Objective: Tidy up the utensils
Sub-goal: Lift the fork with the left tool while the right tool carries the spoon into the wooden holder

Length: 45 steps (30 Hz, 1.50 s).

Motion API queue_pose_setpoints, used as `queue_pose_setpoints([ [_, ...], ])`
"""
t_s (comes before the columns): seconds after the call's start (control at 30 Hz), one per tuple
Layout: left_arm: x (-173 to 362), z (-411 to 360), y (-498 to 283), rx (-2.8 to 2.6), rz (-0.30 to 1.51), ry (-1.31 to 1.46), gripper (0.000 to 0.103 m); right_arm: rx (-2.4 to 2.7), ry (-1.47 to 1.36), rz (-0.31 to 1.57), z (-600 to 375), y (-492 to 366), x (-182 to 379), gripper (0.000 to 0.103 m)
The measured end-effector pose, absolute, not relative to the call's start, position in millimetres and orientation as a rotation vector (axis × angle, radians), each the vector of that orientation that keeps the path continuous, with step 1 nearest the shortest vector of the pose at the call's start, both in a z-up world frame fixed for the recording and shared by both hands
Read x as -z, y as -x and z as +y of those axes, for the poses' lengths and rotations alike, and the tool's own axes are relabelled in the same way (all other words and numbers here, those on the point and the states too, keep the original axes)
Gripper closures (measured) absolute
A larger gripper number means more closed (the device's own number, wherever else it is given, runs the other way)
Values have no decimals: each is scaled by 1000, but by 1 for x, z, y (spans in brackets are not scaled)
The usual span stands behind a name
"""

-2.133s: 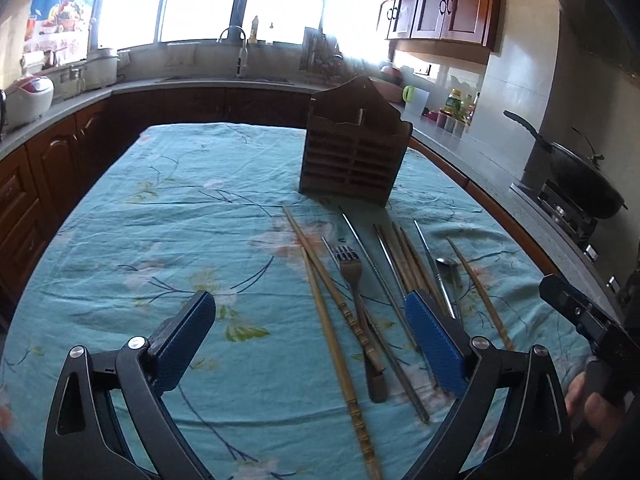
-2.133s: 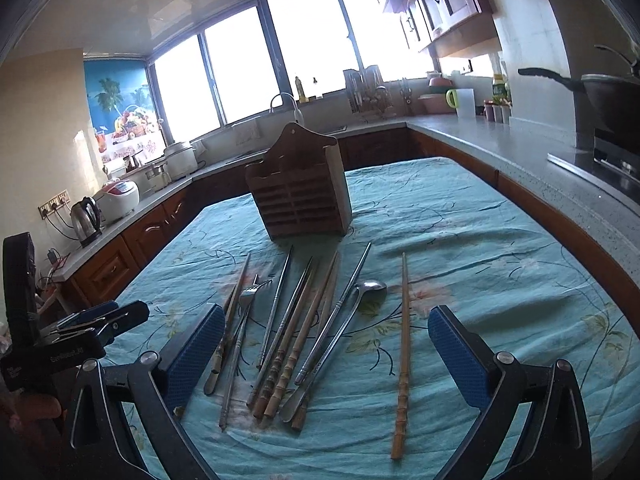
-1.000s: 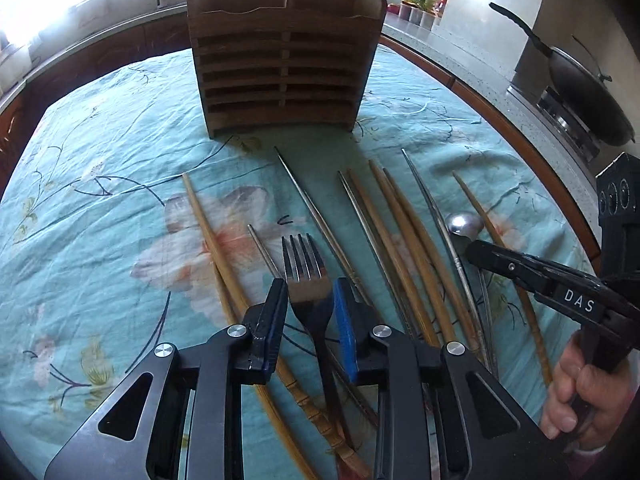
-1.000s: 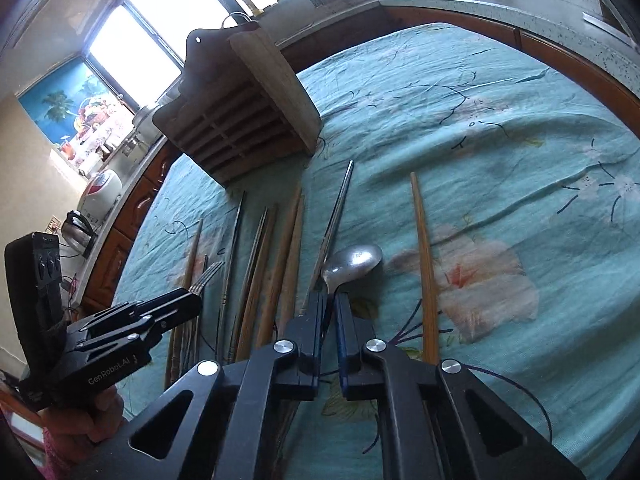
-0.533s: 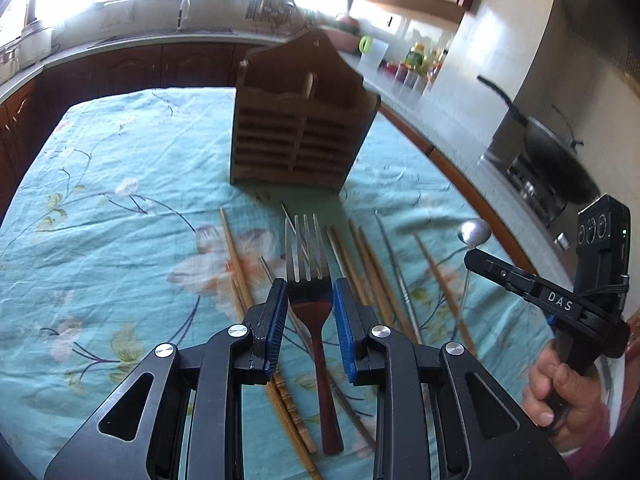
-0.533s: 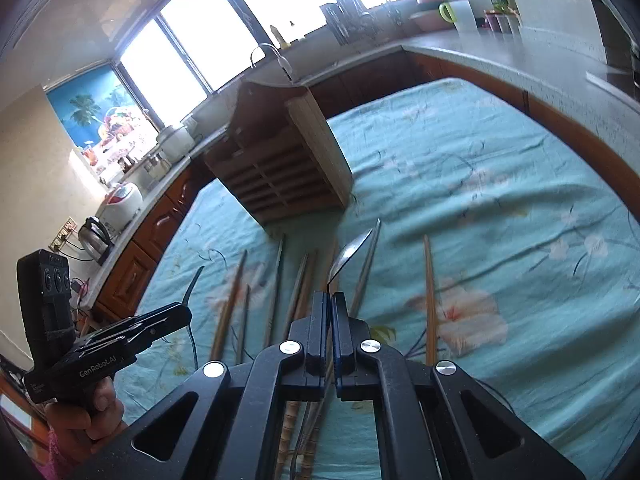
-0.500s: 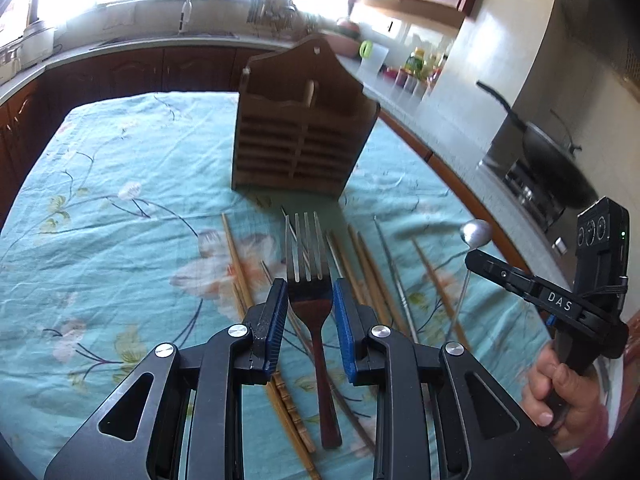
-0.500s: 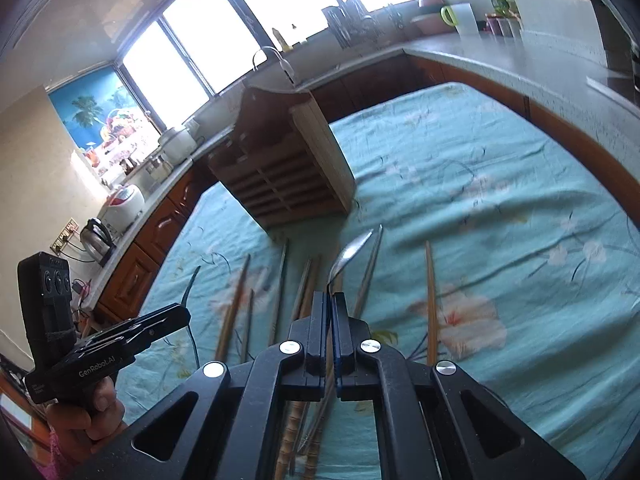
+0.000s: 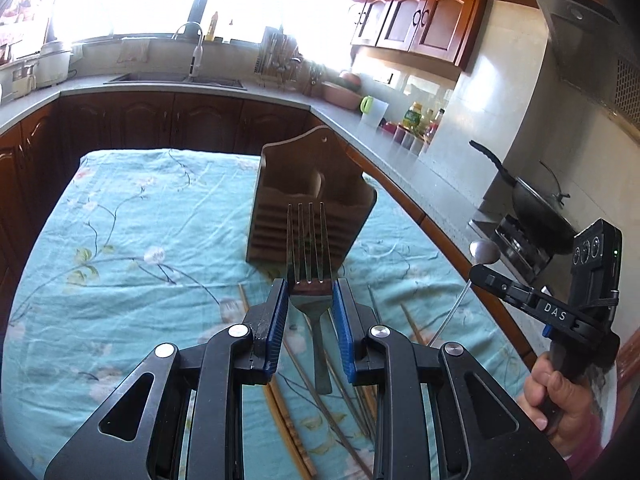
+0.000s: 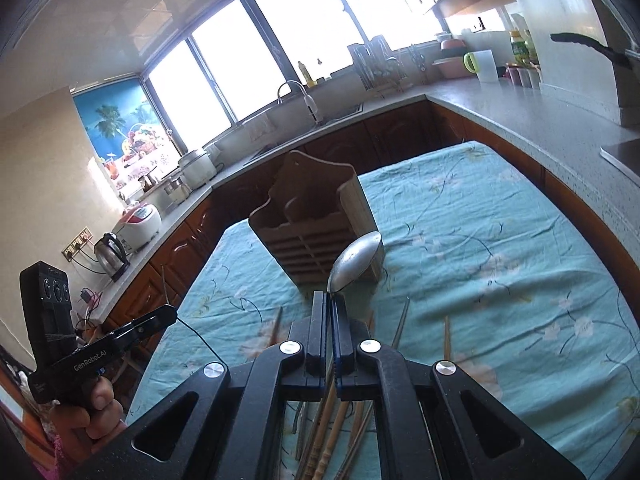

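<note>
Bright kitchen windows and dark wood cabinets ring a table (image 9: pixel 132 240) covered in a teal floral cloth. On it stands a slatted wooden holder (image 9: pixel 308 196), upright, with its compartments open at the top.

Left gripper (image 9: pixel 310 292) is closed down to the width of a fork (image 9: pixel 309 240), which it pinches at the neck between blue pads; the tines point up and away, lined up in front of the holder, and the handle hangs down behind the jaws, clear of the cloth.

Right gripper (image 10: pixel 330 308) is almost fully closed on the thin stem of a spoon (image 10: pixel 356 260), whose bowl rises just ahead of the fingertips toward the holder's near right corner. From the left wrist view the spoon is plainly held in the air, off to the right.

Chopsticks (image 9: pixel 286 412) and what look like metal ones lie loose on the cloth below both grippers, near the holder's base.
</note>
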<state>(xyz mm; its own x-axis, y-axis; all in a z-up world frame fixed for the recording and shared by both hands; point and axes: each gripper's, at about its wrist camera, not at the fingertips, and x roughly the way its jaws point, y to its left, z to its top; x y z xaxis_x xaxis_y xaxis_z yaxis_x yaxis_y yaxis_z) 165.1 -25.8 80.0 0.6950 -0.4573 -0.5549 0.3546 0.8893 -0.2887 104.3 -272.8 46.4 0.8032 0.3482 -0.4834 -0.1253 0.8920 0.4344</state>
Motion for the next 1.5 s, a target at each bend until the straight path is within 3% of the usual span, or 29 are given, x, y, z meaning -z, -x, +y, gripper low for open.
queue_pose_setpoints([
  [0.8,-168,-44,-283,356,409,120,82,-141,-202,310,-259,-217,-135,101],
  [1.03,-139,-59,-319,312,441,108,82,-115,-138,305,-243,-248,-110,101],
  [1.5,-72,-74,-340,314,583,99,81,-183,-105,491,-228,-277,-43,101],
])
